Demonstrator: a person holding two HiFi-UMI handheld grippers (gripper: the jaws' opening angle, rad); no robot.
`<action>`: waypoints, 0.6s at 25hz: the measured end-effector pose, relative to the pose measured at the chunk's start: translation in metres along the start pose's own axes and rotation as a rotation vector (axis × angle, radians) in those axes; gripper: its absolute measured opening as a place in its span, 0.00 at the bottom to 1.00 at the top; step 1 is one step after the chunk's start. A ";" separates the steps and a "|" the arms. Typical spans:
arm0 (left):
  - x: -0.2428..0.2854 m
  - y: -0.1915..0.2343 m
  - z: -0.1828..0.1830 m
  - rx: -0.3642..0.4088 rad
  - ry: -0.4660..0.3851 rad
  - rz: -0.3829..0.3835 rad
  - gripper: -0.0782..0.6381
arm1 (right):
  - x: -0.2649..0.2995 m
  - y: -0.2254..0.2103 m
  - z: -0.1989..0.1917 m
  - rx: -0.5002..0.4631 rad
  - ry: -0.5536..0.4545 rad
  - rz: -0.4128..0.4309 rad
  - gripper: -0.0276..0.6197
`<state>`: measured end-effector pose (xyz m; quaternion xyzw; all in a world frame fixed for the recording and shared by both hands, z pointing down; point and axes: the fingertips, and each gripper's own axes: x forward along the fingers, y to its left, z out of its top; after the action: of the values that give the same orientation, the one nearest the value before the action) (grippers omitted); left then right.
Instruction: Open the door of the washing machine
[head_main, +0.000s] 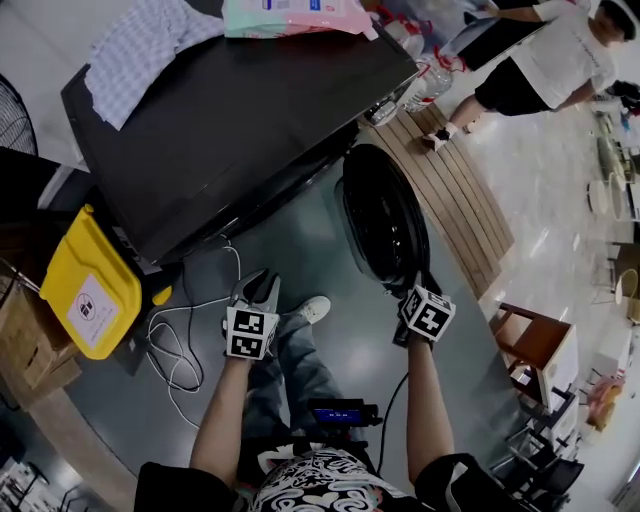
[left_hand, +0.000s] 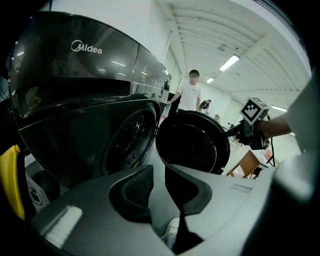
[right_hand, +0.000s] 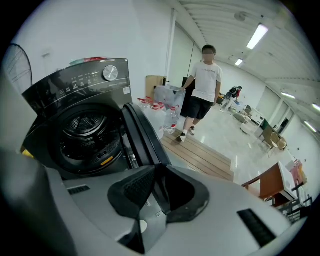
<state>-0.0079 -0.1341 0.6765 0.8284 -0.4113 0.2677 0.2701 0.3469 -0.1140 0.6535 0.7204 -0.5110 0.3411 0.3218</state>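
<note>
The dark washing machine (head_main: 250, 110) stands with its round door (head_main: 385, 215) swung out over the floor. My right gripper (head_main: 415, 285) is at the door's free edge. In the right gripper view the door's rim (right_hand: 142, 135) runs between the pads of my right gripper (right_hand: 157, 192), which are shut on it, and the drum (right_hand: 85, 132) lies uncovered to the left. My left gripper (head_main: 258, 290) hangs in front of the machine. Its jaws (left_hand: 159, 187) stand slightly apart with nothing between them, facing the drum opening (left_hand: 127, 142) and the door (left_hand: 192, 142).
A yellow container (head_main: 88, 285) and loose white cables (head_main: 185, 340) lie at the machine's left. A checked cloth (head_main: 145, 50) rests on top of it. A low wooden platform (head_main: 455, 190) lies beyond the door, where a person (head_main: 540, 60) stands. Wooden furniture (head_main: 535, 345) is at right.
</note>
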 end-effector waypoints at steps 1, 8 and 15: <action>-0.001 0.002 0.003 0.002 -0.006 0.002 0.21 | 0.003 -0.002 0.001 0.000 0.001 0.001 0.15; -0.042 0.000 0.046 0.019 -0.088 -0.001 0.21 | -0.048 -0.006 0.005 0.066 -0.062 -0.019 0.12; -0.115 -0.009 0.112 0.021 -0.246 -0.019 0.19 | -0.153 0.057 0.015 0.143 -0.254 0.203 0.05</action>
<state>-0.0346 -0.1428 0.5181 0.8616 -0.4307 0.1658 0.2112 0.2574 -0.0628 0.5262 0.7235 -0.5920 0.3135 0.1668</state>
